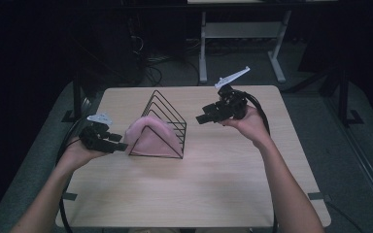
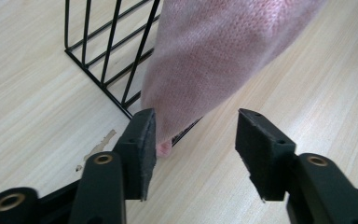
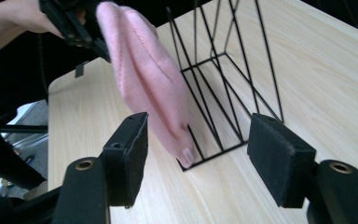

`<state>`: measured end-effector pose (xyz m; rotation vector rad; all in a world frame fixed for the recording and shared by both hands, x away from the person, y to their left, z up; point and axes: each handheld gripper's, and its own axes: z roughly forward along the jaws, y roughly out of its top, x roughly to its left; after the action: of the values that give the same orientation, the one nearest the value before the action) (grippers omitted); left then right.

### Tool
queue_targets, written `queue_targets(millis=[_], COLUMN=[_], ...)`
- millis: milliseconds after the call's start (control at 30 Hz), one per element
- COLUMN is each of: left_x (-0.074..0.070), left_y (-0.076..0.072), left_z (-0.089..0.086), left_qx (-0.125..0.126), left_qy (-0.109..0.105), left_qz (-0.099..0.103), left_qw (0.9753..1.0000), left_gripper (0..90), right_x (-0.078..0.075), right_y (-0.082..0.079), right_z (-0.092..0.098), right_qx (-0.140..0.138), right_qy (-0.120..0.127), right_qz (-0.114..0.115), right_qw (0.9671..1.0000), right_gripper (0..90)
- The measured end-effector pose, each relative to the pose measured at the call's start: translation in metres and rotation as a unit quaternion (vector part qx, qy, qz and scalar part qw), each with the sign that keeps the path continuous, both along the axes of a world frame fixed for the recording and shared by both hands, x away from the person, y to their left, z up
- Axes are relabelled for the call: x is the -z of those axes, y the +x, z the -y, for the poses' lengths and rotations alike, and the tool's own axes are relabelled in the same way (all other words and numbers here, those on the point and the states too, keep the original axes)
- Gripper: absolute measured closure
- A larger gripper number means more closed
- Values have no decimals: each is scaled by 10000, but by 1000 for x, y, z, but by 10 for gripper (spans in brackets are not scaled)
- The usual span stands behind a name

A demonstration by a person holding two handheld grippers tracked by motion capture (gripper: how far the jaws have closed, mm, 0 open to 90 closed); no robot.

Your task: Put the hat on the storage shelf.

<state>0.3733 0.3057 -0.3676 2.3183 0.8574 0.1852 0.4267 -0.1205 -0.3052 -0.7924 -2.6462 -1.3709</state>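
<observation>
While the pink cloth drapes the wire rack, the left gripper gapes just beside it.

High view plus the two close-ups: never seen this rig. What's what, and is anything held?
There is no robot arm here: a person holds a two-jaw tool in each hand. The high view looks down on a light wooden table from the person's side. The left gripper shows at its left and the right gripper at its right. Each close-up comes from a camera riding on one gripper, looking along its black jaws.

On the table stands a black wire file rack with a pink knitted cloth draped over its near end. In the left gripper view, that gripper is open at the cloth's lower edge. In the right gripper view, that gripper is open too, off the rack. Nothing is held.
</observation>
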Motion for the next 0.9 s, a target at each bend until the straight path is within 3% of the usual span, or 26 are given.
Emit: queue_targets(millis=[533,900], left_x=[2,6], left_y=[-9,-16], left_z=[-4,-7], left_qx=[-157,-265], left_qy=[-35,-78], left_qz=[31,39], left_qw=[9999,9996], left_gripper=[318,267], right_x=[12,31], right_y=[-12,-29], right_z=[38,72], right_qx=[408,757], right_qy=[-100,-174], right_qz=[-19,-143], right_qw=[9991,9969], right_gripper=[317,270])
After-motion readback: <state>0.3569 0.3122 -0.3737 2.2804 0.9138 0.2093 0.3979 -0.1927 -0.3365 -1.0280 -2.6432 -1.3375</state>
